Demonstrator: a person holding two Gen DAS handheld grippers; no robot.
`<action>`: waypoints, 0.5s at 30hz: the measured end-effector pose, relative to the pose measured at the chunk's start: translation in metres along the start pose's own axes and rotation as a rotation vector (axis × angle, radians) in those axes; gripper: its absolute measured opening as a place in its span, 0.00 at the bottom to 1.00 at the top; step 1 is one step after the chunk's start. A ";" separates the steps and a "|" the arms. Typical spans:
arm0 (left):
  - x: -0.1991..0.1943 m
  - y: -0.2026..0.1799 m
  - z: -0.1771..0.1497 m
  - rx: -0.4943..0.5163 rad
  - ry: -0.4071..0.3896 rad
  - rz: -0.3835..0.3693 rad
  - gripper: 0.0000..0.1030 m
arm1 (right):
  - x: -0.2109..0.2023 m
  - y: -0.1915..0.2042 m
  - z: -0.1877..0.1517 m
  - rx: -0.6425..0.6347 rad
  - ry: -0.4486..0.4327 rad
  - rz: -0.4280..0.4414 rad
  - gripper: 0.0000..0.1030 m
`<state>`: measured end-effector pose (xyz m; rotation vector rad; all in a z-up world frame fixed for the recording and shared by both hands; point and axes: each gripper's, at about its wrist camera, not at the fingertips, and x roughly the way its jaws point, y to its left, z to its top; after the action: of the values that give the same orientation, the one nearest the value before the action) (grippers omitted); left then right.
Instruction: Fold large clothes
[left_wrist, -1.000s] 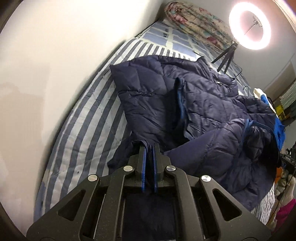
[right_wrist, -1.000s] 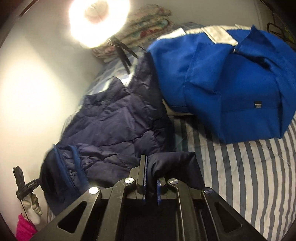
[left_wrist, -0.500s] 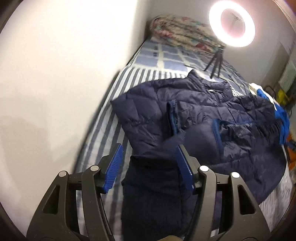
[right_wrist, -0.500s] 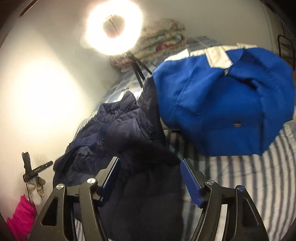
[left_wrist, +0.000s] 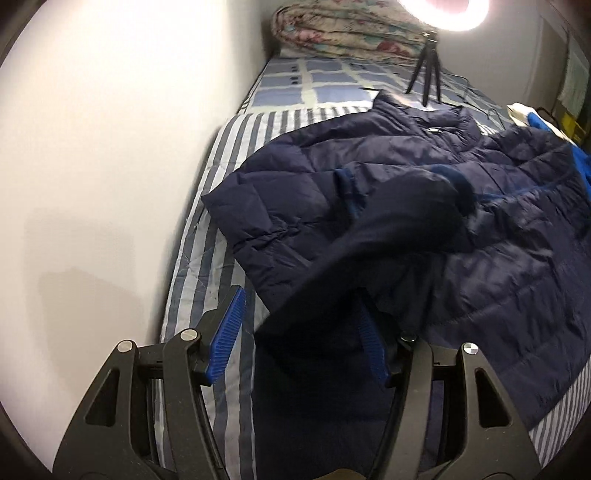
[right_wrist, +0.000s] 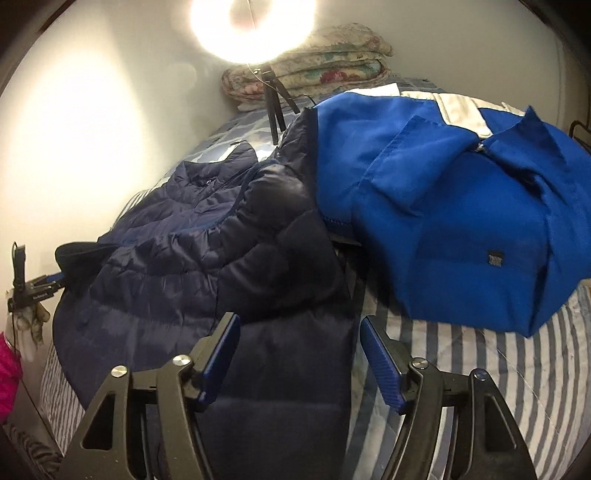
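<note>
Lying spread on striped bed (left_wrist: 207, 266): navy jacket (left_wrist: 517, 266), collar toward far end, sleeve folded across front. Left claw (left_wrist: 301, 334) spread, jacket fabric between pads, right pad touching it, no pinch. Right claw (right_wrist: 299, 354) spread, jaws closing, jacket hem (right_wrist: 280, 369) between pads, unpinched. Blue garment (right_wrist: 461, 221) overlaps jacket's edge. Ring light (right_wrist: 253, 26), quilt (left_wrist: 351, 29) at bed's far end.
</note>
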<state>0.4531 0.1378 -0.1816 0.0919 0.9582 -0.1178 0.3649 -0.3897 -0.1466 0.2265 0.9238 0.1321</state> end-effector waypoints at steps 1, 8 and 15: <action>0.004 0.003 0.002 -0.017 0.005 -0.011 0.60 | 0.001 0.001 0.002 0.003 0.004 0.007 0.53; 0.012 -0.005 0.013 0.003 0.007 -0.037 0.34 | -0.003 0.026 0.008 -0.091 0.024 -0.006 0.05; 0.005 0.006 0.018 -0.038 -0.056 0.013 0.65 | -0.004 0.039 0.012 -0.150 0.032 -0.039 0.24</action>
<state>0.4713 0.1414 -0.1753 0.0592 0.9038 -0.0899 0.3717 -0.3549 -0.1266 0.0672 0.9446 0.1690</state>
